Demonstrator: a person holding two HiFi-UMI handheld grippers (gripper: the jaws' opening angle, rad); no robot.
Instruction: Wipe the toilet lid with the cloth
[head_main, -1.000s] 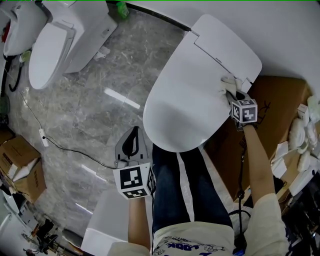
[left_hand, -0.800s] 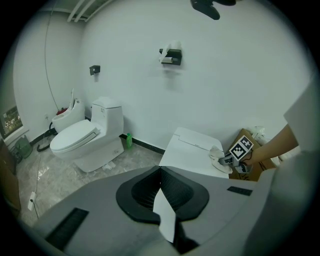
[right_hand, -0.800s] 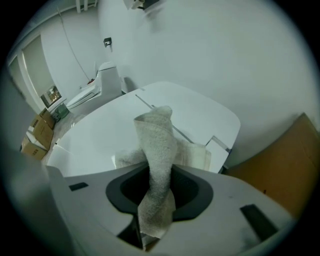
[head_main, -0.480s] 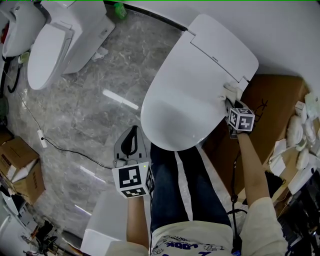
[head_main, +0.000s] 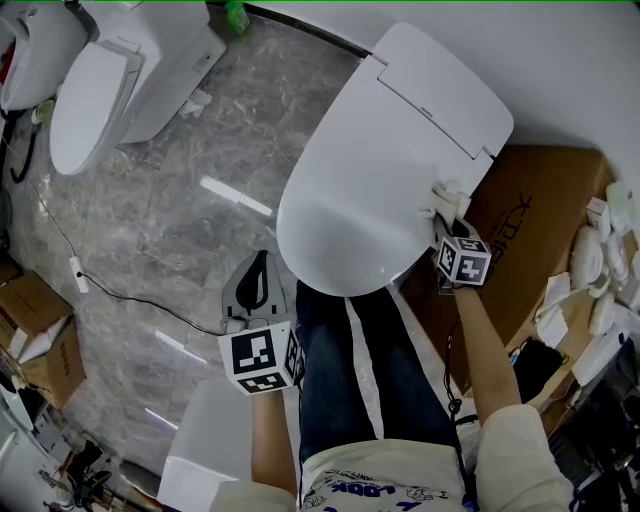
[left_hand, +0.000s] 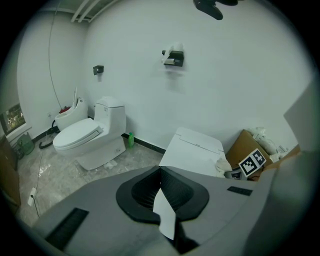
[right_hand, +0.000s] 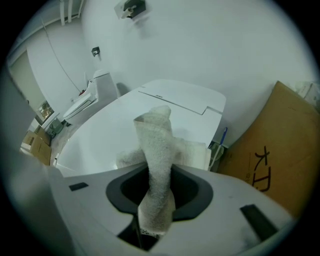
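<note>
The white toilet lid (head_main: 370, 180) lies closed in the middle of the head view. A white terry cloth (head_main: 444, 199) rests on its right edge near the hinge end, with my right gripper (head_main: 447, 222) shut on it. In the right gripper view the cloth (right_hand: 157, 145) stands up between the jaws and spreads onto the lid (right_hand: 105, 142). My left gripper (head_main: 256, 288) hangs over the marble floor left of the lid's front, apart from it, jaws together and holding nothing. From the left gripper view (left_hand: 161, 172) the lid (left_hand: 192, 150) lies ahead to the right.
A second toilet (head_main: 100, 90) stands at the far left. A large cardboard box (head_main: 535, 215) sits right beside the lid. A cable (head_main: 120, 295) runs across the floor, with smaller boxes (head_main: 40, 340) at the left edge. A white box (head_main: 205, 440) is by my legs.
My right gripper has slid the cloth along the lid's right edge, away from the hinge and toward me. The left gripper has stayed about where it was.
</note>
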